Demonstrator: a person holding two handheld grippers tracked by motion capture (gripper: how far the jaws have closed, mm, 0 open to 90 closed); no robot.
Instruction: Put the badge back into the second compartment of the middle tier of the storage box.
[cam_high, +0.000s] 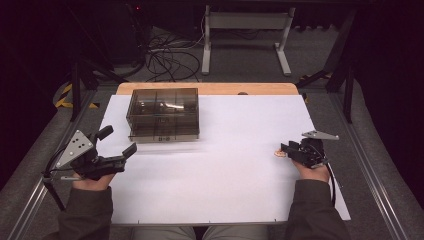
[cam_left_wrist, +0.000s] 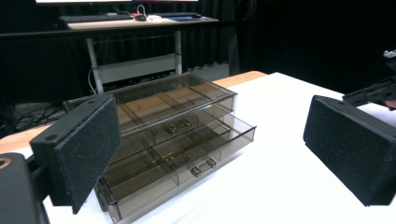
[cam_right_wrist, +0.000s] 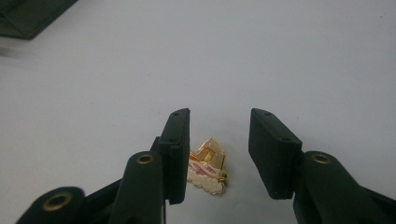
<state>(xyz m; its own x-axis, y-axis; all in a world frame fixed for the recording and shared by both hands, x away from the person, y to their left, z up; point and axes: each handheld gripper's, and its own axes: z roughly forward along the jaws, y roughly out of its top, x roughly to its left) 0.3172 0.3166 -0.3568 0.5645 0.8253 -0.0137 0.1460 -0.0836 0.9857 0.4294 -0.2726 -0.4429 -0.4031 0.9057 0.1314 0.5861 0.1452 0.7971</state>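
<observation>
The right gripper (cam_high: 286, 149) sits low at the 4 o'clock part of the white surface (cam_high: 235, 190), its jaws pointing toward 9 o'clock. In the right gripper view its jaws are parted, with a small gold pin (cam_right_wrist: 208, 170) lying flat on the surface between them. The pin lies against or just beside the pad on the left of that view and clear of the other pad, so the jaws straddle it without clamping it. The pin has a gold upper part and a pale, scalloped lower edge. In the high view it appears as a small orange-tan spot (cam_high: 280, 154) at the tips of the right gripper.

The left gripper (cam_high: 127, 151) is at 8 o'clock, held above the surface and aimed toward 2 o'clock. Its jaws stand wide apart with nothing between them. Ahead of it, at 11 o'clock, stands a smoky clear drawer box (cam_high: 164, 114) with two drawers; the left gripper view shows the lower drawer (cam_left_wrist: 187, 158) pulled partly out.
</observation>
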